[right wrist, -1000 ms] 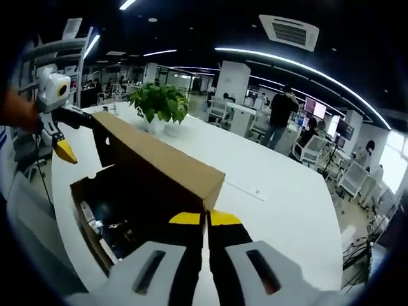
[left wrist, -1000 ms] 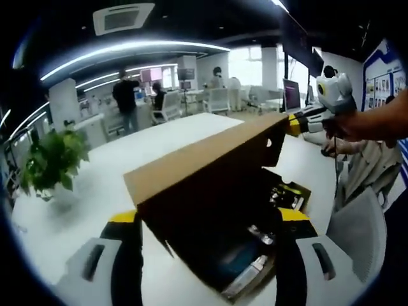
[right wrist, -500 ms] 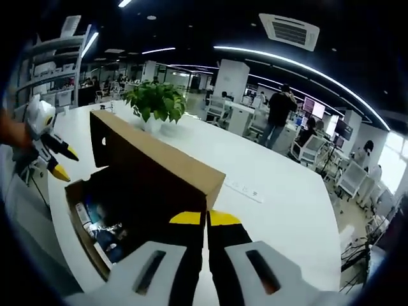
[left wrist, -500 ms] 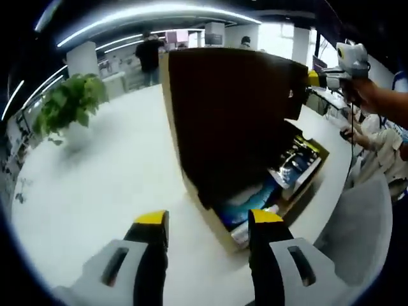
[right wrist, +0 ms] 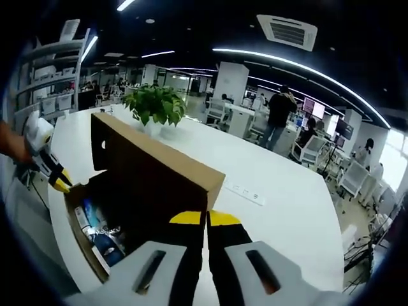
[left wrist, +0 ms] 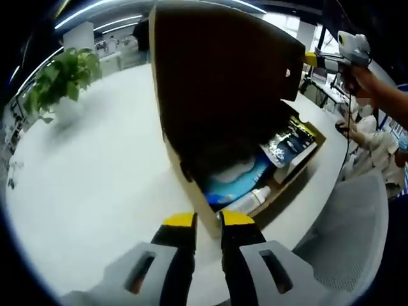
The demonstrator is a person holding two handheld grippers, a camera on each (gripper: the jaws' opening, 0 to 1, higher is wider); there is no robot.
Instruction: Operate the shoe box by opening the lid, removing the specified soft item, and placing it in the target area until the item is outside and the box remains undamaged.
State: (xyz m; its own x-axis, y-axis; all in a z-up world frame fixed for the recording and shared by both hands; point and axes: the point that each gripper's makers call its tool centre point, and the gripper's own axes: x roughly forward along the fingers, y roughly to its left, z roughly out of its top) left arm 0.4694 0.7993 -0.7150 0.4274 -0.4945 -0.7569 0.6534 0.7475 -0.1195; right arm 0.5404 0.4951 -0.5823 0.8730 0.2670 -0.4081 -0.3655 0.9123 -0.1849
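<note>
A big white table spreads across the left half of the left gripper view and fills the right side of the right gripper view. On it sits a brown cardboard shoe box with its lid standing up. In the left gripper view the lid rises through the middle of the frame, and the open box lies to the right of it.

Inside the box, low in the middle of the left gripper view, lies a soft light blue item. Beside it are a dark printed packet and a small white bottle.

A green potted plant stands in the upper left.

The left gripper is at the bottom middle, its jaws close together on the near corner of the box. The right gripper is at the bottom middle of its view, jaws closed on the edge of the lid.
</note>
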